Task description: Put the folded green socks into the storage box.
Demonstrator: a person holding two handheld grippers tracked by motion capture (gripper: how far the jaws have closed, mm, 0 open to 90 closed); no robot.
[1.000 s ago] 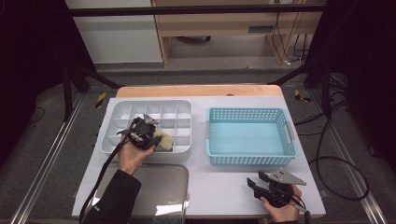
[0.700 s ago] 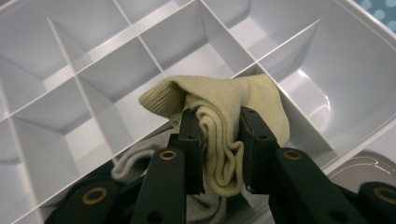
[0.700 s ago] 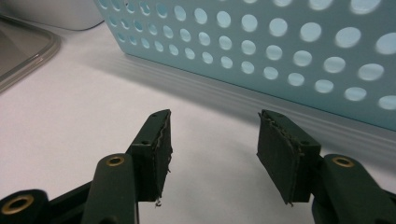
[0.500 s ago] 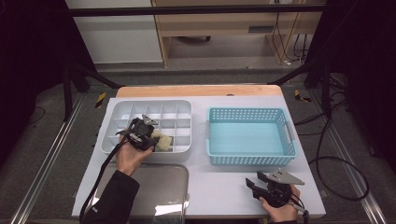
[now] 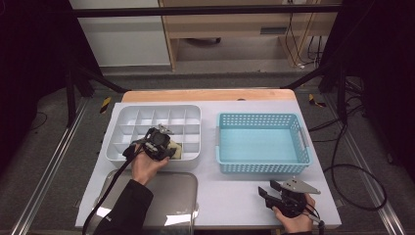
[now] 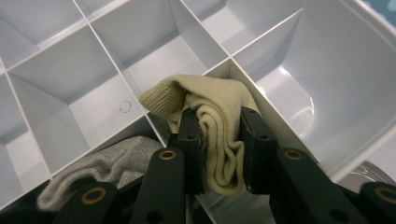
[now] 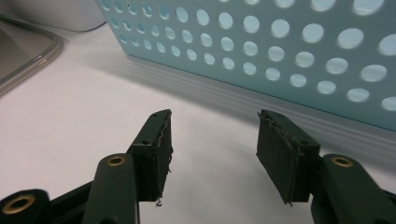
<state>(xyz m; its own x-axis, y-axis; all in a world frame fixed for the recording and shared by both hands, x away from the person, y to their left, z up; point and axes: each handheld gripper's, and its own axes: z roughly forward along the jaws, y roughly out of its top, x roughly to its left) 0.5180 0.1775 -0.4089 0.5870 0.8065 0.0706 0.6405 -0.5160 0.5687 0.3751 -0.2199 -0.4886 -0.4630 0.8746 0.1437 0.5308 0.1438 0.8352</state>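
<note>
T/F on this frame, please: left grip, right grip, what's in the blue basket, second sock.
1. The left gripper is clamped on a beige sock over the white divided tray. True.
2. The right gripper holds a sock. False: its jaws are open with nothing between them, above the table.
3. The blue basket holds socks. False: nothing lies in it.
4. A grey sock lies in a neighbouring tray compartment. True.

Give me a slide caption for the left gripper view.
Left gripper pinches a folded beige sock over the white divided tray; a grey sock lies in a neighbouring compartment.
</note>
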